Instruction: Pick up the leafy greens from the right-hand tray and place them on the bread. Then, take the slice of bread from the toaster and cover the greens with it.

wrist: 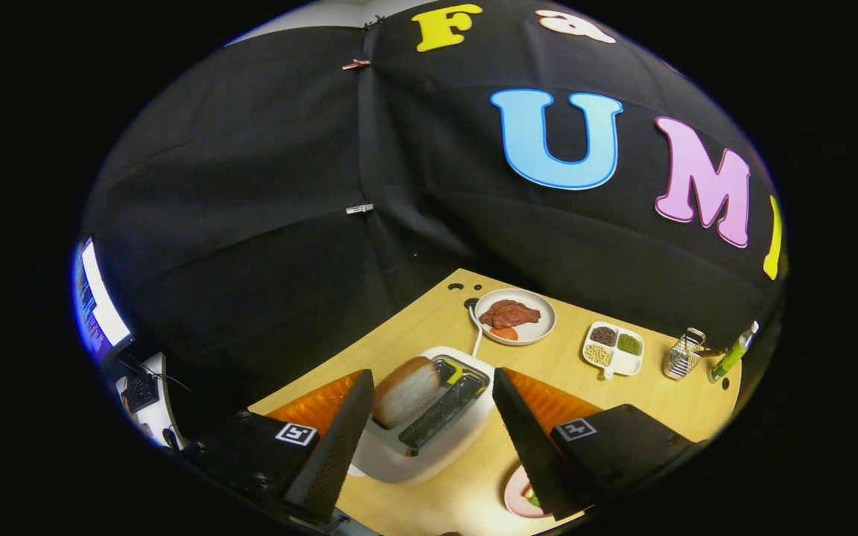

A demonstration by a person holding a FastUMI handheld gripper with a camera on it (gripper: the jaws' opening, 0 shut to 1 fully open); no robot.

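My gripper (pixel 433 376) is open and hovers over a white toaster (pixel 429 454) on the wooden table. A slice of bread (pixel 405 391) sticks up out of the toaster's left slot, between my fingers and close to the left fingertip (pixel 354 402), which does not touch it. The right slot (pixel 447 409) looks empty. Under the right finger (pixel 526 439) peeks the rim of a pink plate (pixel 512 495) with a bit of green (pixel 531 497) on it; the rest of the plate is hidden.
Beyond the toaster stands a white plate (pixel 515 316) with a piece of meat and a tomato slice. To its right are a divided dish of beans (pixel 613 348), a small metal rack (pixel 683 353) and a green-and-white bottle (pixel 733 353). A monitor (pixel 97 301) glows off the table to the left.
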